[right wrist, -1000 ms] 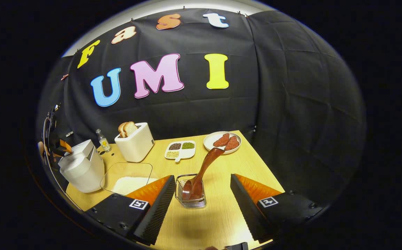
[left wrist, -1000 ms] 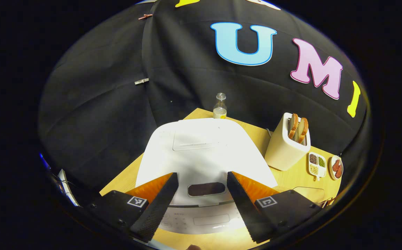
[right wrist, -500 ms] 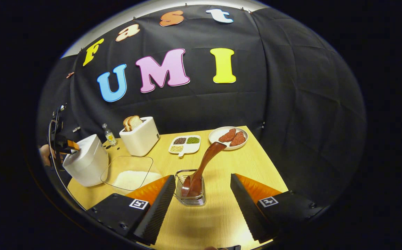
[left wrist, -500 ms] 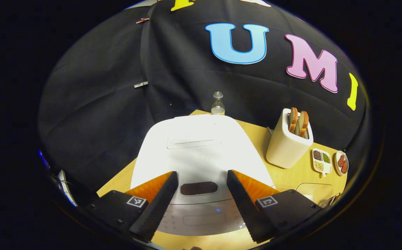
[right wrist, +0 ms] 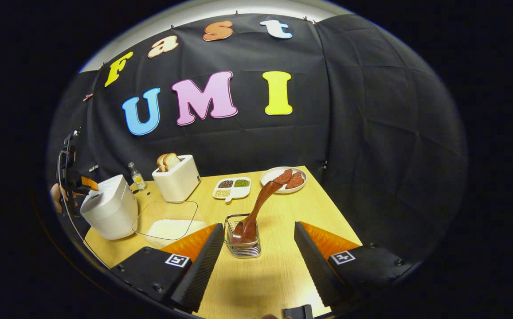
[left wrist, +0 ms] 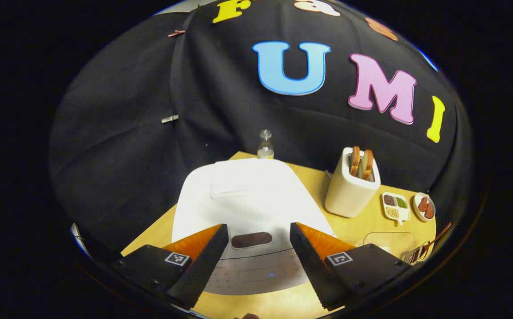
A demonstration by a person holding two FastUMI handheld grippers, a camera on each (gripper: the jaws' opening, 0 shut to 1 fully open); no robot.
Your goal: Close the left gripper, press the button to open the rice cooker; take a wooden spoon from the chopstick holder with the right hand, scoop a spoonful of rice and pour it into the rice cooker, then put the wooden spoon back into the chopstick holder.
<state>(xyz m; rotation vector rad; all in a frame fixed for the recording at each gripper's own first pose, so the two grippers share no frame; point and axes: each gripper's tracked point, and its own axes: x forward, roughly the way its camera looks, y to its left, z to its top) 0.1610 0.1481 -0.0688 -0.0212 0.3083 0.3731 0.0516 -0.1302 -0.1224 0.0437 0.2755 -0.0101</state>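
The white rice cooker stands with its lid down right in front of my left gripper, which is open. Its dark oval button lies between and just beyond the fingertips, untouched. In the right gripper view the cooker sits at the table's left end, with the left gripper beside it. My right gripper is open and holds nothing. A wire chopstick holder stands just ahead of it. The wooden spoon leans in the holder, handle tilted up and right.
A glass dish of rice lies between the cooker and the holder. A white toaster with bread, a small bottle, a divided dish of beans and a plate of meat line the back of the table.
The left gripper has drawn back a little from the cooker and swung right, so the cooker looks smaller. The right gripper shifted only slightly in front of the holder. Both stay open.
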